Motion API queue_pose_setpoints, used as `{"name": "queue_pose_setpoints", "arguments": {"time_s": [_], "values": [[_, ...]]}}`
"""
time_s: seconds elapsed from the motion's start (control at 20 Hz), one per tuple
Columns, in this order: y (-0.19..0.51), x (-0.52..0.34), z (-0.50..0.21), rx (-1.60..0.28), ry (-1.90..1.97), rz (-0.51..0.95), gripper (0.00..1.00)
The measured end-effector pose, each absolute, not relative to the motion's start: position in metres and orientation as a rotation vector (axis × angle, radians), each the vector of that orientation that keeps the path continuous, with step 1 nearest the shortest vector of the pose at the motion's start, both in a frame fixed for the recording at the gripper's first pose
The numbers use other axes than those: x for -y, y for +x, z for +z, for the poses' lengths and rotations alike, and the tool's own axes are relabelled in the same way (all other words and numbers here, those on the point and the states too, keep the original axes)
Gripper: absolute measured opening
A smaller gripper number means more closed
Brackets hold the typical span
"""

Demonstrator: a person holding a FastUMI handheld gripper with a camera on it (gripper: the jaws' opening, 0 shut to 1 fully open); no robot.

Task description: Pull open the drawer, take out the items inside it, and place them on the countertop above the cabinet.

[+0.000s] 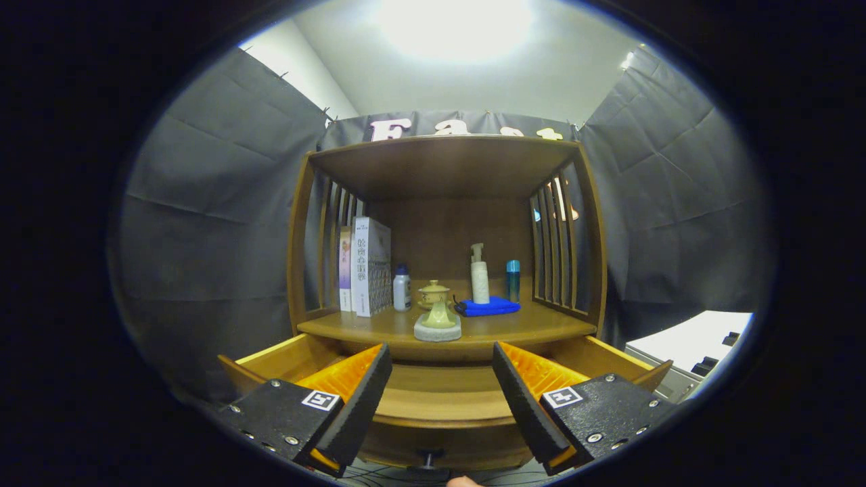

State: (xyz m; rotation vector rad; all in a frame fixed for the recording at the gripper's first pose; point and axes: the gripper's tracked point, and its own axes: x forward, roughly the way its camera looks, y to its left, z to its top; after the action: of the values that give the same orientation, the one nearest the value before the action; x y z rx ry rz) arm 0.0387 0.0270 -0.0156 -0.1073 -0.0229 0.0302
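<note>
Your hand-held gripper (441, 399) hangs with fingers spread and empty over the pulled-out wooden drawer (443, 396), whose bare-looking floor lies between and just below them, its long axis crosswise, the wooden countertop (514, 329) just beyond.

books (365, 267): 2 | bottles (480, 274): 3 | lidded cup (434, 293): 1 | blue cloth (488, 307): 1 | drawer (443, 396): 1

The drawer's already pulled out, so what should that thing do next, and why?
Probably tip the tool downward to look into the open drawer. Its fingers are spread apart, holding nothing, above the drawer, whose visible floor looks bare. The small ornament and blue cloth already sit on the countertop, so checking for leftovers seems sensible.
</note>
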Motion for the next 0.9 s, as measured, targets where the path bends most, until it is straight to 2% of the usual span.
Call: {"name": "queue_pose_setpoints", "arguments": {"time_s": [0.35,0.9], "values": [[0.011,-0.026,-0.063,-0.012,-0.088,0.025,0.93],[0.017,-0.023,-0.132,-0.148,-0.114,0.022,0.94]]}}
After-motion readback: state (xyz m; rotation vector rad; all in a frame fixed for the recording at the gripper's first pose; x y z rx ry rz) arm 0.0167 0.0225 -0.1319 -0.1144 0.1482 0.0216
